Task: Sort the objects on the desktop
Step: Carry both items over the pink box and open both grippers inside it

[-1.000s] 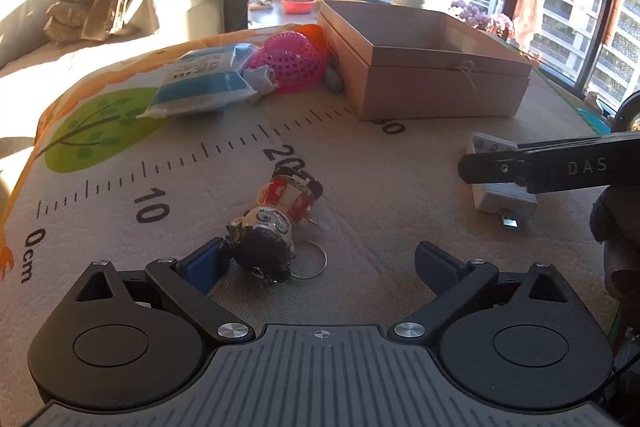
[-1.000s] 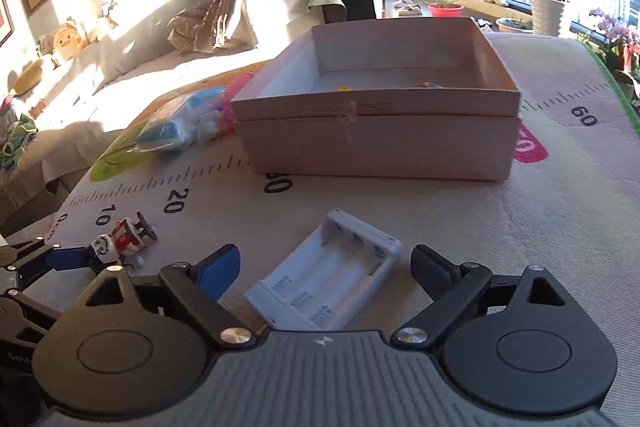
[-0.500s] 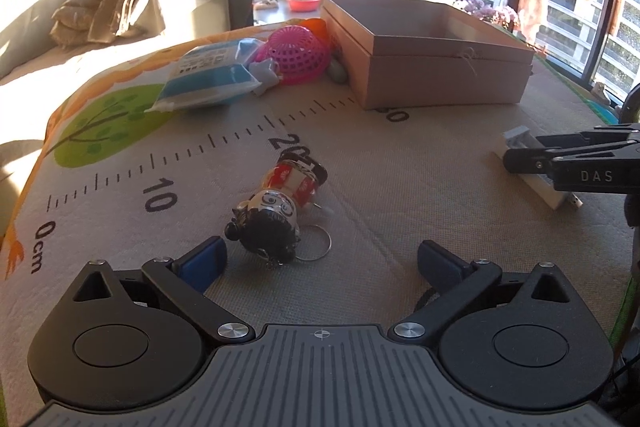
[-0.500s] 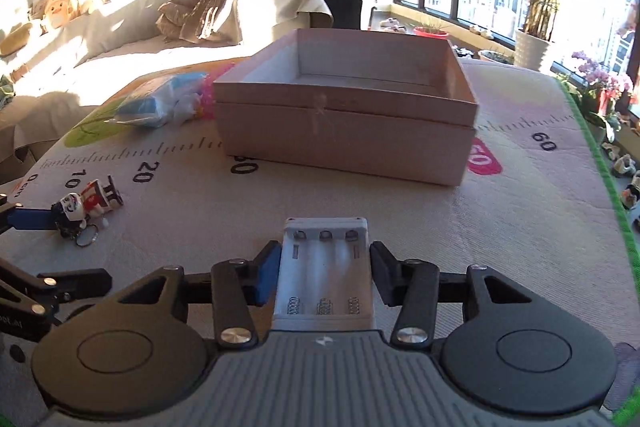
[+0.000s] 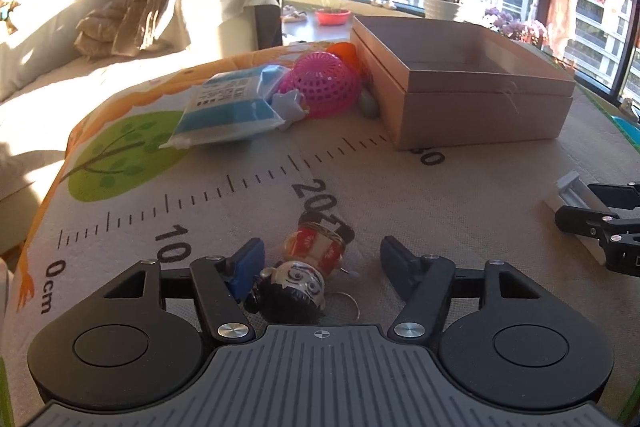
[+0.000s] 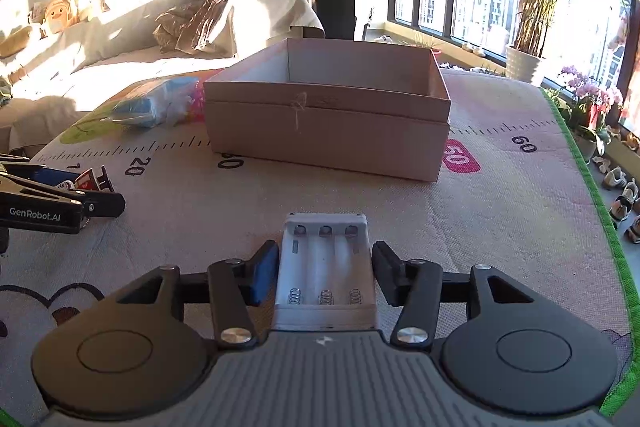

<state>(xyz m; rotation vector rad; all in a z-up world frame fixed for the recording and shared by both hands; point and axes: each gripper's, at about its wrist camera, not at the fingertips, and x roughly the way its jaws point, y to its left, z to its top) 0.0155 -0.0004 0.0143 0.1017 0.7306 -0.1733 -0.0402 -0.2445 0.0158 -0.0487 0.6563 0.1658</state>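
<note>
A small doll keychain (image 5: 308, 267) with a black-haired head and red body lies on the ruler-print mat, also seen in the right wrist view (image 6: 90, 181). My left gripper (image 5: 320, 253) straddles it with jaws closing; the blue left pad touches the head, the right pad stands apart. A white three-slot battery holder (image 6: 326, 267) lies lengthwise between the fingers of my right gripper (image 6: 325, 255). Both pads touch its sides while the jaws ease slightly open. The holder (image 5: 572, 193) also shows at the right in the left wrist view. An open pink cardboard box (image 6: 328, 143) stands farther back.
Left of the box (image 5: 472, 115) lie a blue packet (image 5: 228, 111), a pink mesh ball (image 5: 320, 87) and an orange object (image 5: 344, 51). A sofa with a blanket is beyond the mat's left edge. The mat's green border (image 6: 592, 187) marks the right edge, with potted plants beyond.
My left jaws have narrowed around the doll keychain. My right jaws went from wide open to closed against the battery holder, which now lies straight between them.
</note>
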